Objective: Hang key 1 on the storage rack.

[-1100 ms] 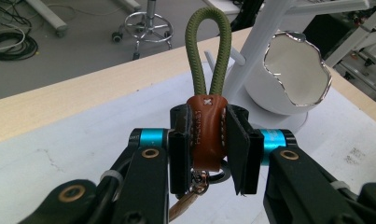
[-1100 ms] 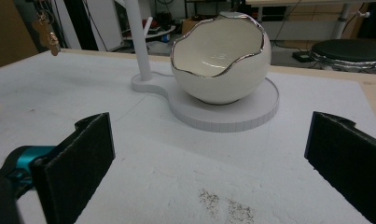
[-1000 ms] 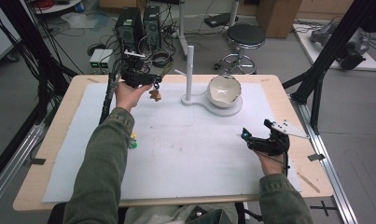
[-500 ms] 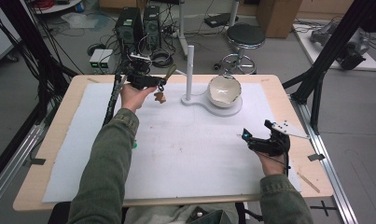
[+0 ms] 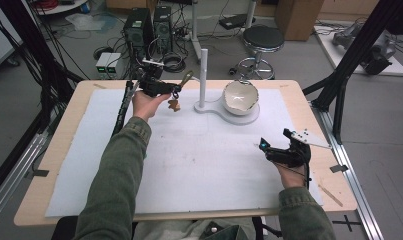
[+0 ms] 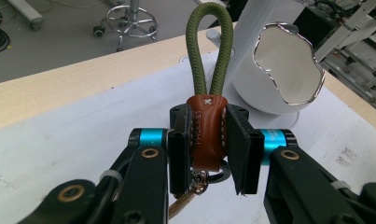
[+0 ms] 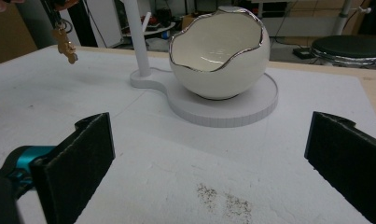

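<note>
White stand (image 5: 224,109) = landmark, at far middle of table (image 5: 64,165).
- Upright post (image 5: 203,75) on stand's left end: tall obstacle.
- Egg-shaped bowl (image 5: 240,97) on stand's round base, right of post: blocks low passage there.
- Left gripper (image 5: 175,90) just left of post, clamped on keychain (image 6: 207,126); green loop (image 6: 210,46) points toward post, narrow gap between.
- Near side of stand: wide bare white mat (image 5: 199,165), free passage.
- Right gripper (image 5: 265,147) near right of stand, jaws wide apart, open path to bowl.
</note>
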`<control>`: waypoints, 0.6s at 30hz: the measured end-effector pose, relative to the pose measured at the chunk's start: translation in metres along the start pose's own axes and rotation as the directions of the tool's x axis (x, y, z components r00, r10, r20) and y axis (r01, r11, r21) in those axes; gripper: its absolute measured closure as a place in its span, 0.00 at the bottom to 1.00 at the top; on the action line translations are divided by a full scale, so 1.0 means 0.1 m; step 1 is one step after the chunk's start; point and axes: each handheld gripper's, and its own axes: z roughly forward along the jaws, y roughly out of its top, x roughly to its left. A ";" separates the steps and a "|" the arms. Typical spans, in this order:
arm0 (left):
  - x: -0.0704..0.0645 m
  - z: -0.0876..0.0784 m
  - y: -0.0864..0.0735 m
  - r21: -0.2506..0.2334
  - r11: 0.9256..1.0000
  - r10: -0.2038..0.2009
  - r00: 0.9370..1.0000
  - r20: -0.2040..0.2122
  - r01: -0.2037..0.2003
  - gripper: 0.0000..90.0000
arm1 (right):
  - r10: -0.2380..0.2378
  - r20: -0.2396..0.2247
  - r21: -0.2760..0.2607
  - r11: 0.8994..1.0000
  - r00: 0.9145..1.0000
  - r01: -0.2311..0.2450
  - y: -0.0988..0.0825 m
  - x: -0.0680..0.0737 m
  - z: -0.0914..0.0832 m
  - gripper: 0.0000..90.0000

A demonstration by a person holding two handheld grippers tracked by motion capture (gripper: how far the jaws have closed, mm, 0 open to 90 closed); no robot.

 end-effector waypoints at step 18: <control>-0.02 0.15 -0.05 0.016 1.000 -0.011 1.000 0.014 0.011 0.79 | -0.001 -0.003 0.001 1.000 1.000 0.001 0.00 0.00 0.00 0.01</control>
